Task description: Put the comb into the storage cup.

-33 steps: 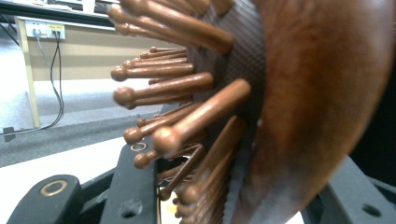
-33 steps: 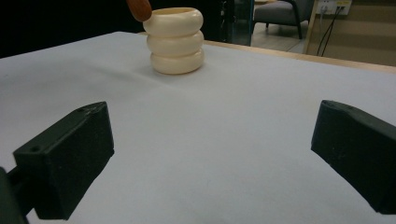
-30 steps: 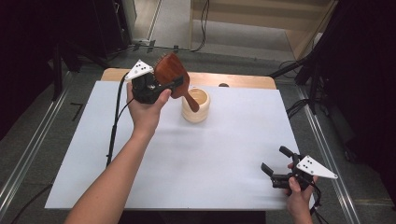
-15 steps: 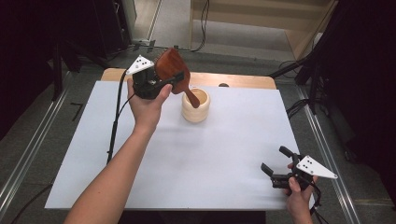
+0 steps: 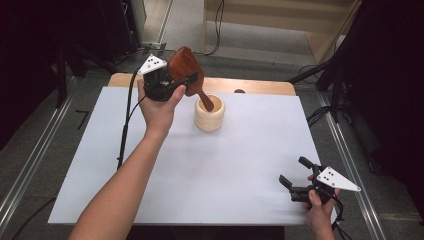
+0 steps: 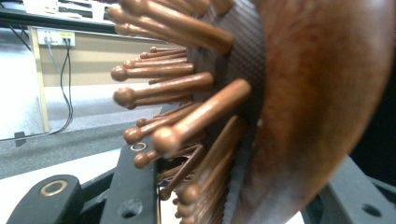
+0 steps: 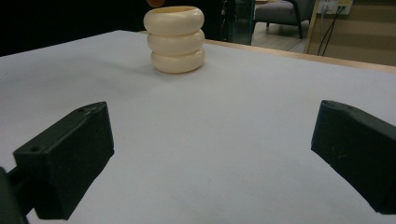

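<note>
Left gripper [image 5: 182,82] clamped on the head of a reddish-brown wooden hairbrush [image 5: 186,71], jaws pressed to either side of it; in the left gripper view, round-tipped wooden bristles [image 6: 180,128] jutting out over the near jaw, polished back [image 6: 322,93] against the far one. Held raised above the far left part of the table, head tilted up and away, handle [image 5: 205,101] slanting down with its tip inside the mouth of a cream ribbed cup [image 5: 209,114]. Cup upright on the white sheet [image 5: 200,165], just right of the left hand [image 5: 159,107], three stacked rounded rings plain in the right gripper view [image 7: 176,39]. Black cable [image 5: 126,122] trailing from the left gripper down across the sheet's left side.

Right gripper [image 5: 296,175] at the near right corner of the table, jaws spread wide and holding nothing, aimed across bare sheet toward the cup, well apart from it. Wooden table edge [image 5: 260,86] beyond the sheet; grey floor [image 5: 185,25] and cables behind.
</note>
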Motion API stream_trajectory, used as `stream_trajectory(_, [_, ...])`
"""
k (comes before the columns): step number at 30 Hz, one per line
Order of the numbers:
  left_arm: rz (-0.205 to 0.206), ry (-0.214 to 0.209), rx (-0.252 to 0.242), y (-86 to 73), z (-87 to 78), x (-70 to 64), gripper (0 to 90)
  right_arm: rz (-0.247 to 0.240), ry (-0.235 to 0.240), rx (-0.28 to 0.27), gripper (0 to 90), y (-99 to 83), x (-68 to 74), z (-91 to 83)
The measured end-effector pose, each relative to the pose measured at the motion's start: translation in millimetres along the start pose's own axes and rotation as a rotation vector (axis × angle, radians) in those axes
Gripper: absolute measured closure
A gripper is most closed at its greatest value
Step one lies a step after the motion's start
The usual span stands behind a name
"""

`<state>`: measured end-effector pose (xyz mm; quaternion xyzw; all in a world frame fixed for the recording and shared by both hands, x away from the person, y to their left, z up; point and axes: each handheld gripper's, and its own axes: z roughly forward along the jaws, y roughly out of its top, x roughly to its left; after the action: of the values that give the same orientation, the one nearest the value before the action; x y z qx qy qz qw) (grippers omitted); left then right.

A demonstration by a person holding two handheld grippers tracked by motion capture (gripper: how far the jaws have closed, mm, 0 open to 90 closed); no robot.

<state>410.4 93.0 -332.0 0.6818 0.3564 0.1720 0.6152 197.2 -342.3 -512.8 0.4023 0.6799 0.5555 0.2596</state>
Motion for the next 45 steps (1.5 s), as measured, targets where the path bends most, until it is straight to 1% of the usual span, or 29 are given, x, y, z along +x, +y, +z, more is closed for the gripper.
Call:
stream_trajectory(4, [0.008,0.009,0.002,1.0,2.1,-0.4,56.3,-0.002,-0.001,-0.001,0.0,0.0,-0.1,-0.1])
stream_trajectory(19, [-0.003,0.025,0.013,-4.2,12.6,4.6,56.1,0.001,-0.001,0.0,0.0,-0.2,0.0,-0.6])
stream_trajectory(29, [-0.003,0.036,0.031,-10.3,18.9,7.2,56.1,0.001,0.001,-0.002,0.0,-0.1,0.0,-0.6])
stream_trajectory(41, [-0.016,0.055,0.047,-20.9,26.1,10.5,56.0,0.002,0.003,-0.002,0.0,-0.2,-0.1,-0.7])
stream_trajectory(45, [-0.011,0.06,0.054,-23.9,28.2,11.2,56.0,0.001,0.003,-0.003,0.0,-0.3,-0.2,-0.7])
